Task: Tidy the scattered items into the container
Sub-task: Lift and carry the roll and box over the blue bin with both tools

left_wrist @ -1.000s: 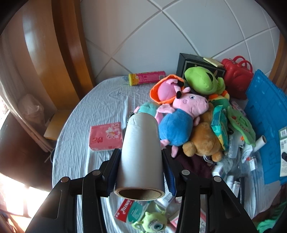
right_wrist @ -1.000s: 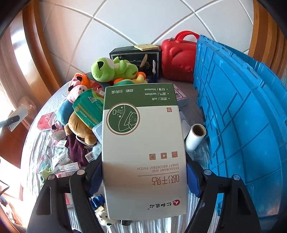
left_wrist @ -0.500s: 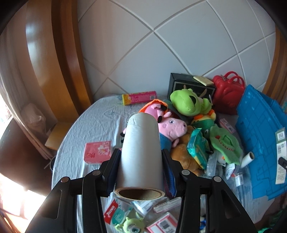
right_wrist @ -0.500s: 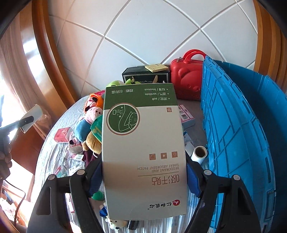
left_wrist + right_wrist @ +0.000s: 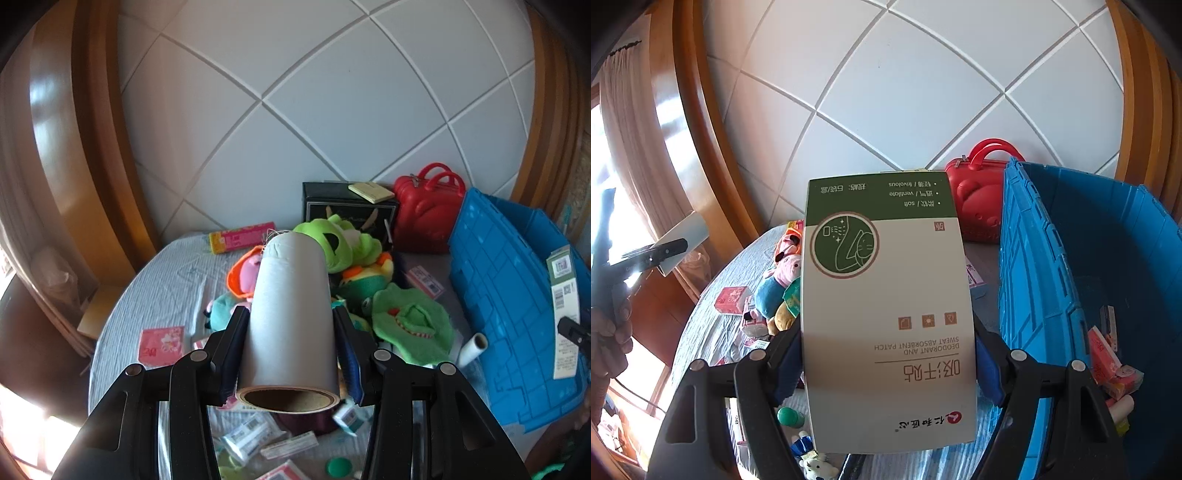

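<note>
Blue crate (image 5: pixel 1052 266) sits at the right edge, mostly empty inside.
Left gripper (image 5: pixel 290 354) clamps a smooth paper roll (image 5: pixel 291 314); right gripper (image 5: pixel 886 365) clamps a flat deodorant patch box (image 5: pixel 886 314), both above the cluttered table (image 5: pixel 155 295).

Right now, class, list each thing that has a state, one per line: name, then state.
Left gripper: shut on the roll.
Right gripper: shut on the box.
Crate: open, some packets inside.
Red case: closed, upright.
Small roll: lying against the crate.
</note>
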Demonstrator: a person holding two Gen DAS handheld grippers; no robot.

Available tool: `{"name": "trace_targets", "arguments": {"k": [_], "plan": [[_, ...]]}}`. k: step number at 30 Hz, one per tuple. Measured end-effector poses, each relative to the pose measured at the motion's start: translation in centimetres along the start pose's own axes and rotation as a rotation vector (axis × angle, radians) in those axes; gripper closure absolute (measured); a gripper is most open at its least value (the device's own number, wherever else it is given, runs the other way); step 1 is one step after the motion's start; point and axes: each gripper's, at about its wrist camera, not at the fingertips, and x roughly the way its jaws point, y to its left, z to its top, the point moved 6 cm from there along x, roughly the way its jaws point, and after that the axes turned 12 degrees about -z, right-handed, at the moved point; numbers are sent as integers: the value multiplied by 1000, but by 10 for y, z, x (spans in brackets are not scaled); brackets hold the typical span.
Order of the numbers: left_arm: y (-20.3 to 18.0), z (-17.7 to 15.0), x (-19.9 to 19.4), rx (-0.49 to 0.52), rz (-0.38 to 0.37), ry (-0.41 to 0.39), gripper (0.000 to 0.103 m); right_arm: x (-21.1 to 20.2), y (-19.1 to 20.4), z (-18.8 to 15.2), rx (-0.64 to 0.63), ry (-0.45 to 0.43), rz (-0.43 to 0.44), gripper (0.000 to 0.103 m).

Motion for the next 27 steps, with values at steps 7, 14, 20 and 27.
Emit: {"name": "trace_targets", "arguments": {"k": [7,14,20,27], "plan": [[-68,17,9,61,-61,-8,59,-20,-30,14,17,-38,0,27],[-145,34,18,134,-145,-13,59,-43,-75,20,55,-66,-27,27],[-218,45,29,203,-237,-2,59,-57,-116,20,91,-77,-71,27],[-303,56,46,287,-334,10,59,-72,-168,18,142,-83,-151,27]]}}
